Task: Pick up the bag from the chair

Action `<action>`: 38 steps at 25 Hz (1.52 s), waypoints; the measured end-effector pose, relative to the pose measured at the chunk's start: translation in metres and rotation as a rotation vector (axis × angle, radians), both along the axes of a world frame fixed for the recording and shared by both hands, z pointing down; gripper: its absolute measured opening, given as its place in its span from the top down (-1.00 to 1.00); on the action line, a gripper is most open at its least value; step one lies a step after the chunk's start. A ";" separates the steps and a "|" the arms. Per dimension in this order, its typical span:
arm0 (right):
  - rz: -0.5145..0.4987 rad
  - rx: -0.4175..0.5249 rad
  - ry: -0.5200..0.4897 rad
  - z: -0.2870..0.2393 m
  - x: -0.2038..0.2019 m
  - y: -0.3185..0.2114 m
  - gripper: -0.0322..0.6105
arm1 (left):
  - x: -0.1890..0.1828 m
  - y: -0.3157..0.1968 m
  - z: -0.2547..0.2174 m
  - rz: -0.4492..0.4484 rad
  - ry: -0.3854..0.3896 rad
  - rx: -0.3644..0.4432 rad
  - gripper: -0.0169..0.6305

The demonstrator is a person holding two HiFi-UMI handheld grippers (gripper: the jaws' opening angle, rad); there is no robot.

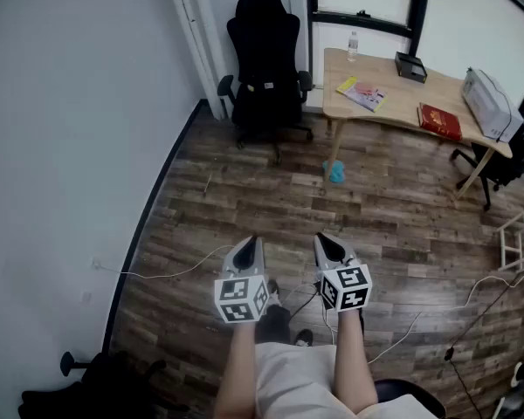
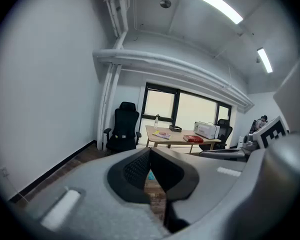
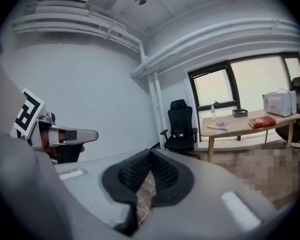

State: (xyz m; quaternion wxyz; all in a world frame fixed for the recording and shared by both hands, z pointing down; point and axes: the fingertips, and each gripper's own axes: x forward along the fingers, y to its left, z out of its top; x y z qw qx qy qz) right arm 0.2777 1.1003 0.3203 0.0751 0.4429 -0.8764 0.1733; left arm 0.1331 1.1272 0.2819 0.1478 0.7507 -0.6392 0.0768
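A black office chair [image 1: 264,59] stands at the far wall beside the window, also seen in the left gripper view [image 2: 125,129] and the right gripper view [image 3: 181,129]. Something dark with a pale strip [image 1: 260,85] rests on its seat; I cannot tell whether it is a bag. My left gripper [image 1: 250,244] and right gripper [image 1: 325,243] are held side by side over the wood floor, far short of the chair. Both are shut, jaw tips touching, with nothing between them [image 2: 150,150] [image 3: 150,153].
A wooden table [image 1: 402,103] to the right of the chair carries a bottle [image 1: 352,46], a red book [image 1: 440,120] and a white appliance [image 1: 489,103]. A blue object [image 1: 335,173] lies by its leg. Cables [image 1: 183,269] run across the floor. Another dark chair [image 1: 96,391] sits near left.
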 end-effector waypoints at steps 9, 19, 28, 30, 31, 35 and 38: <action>-0.026 0.041 0.064 0.005 0.005 -0.098 0.90 | 0.009 -0.114 0.019 0.059 0.050 0.027 0.93; 0.035 -0.009 -0.044 0.003 -0.028 -0.282 0.90 | -0.019 -0.299 0.039 0.129 0.139 -0.020 0.93; 0.063 -0.123 -0.160 0.026 -0.081 -0.416 0.90 | -0.073 -0.440 0.075 0.120 0.180 -0.097 0.93; 0.060 -0.141 -0.165 0.030 -0.090 -0.437 0.90 | -0.080 -0.461 0.079 0.118 0.204 -0.108 0.93; 0.059 -0.144 -0.161 0.031 -0.093 -0.446 0.90 | -0.084 -0.470 0.080 0.116 0.215 -0.108 0.93; 0.095 -0.146 -0.177 0.032 -0.102 -0.474 0.90 | -0.099 -0.490 0.077 0.132 0.209 -0.097 0.93; 0.118 -0.137 -0.204 0.029 -0.105 -0.492 0.90 | -0.116 -0.498 0.071 0.116 0.195 -0.077 0.93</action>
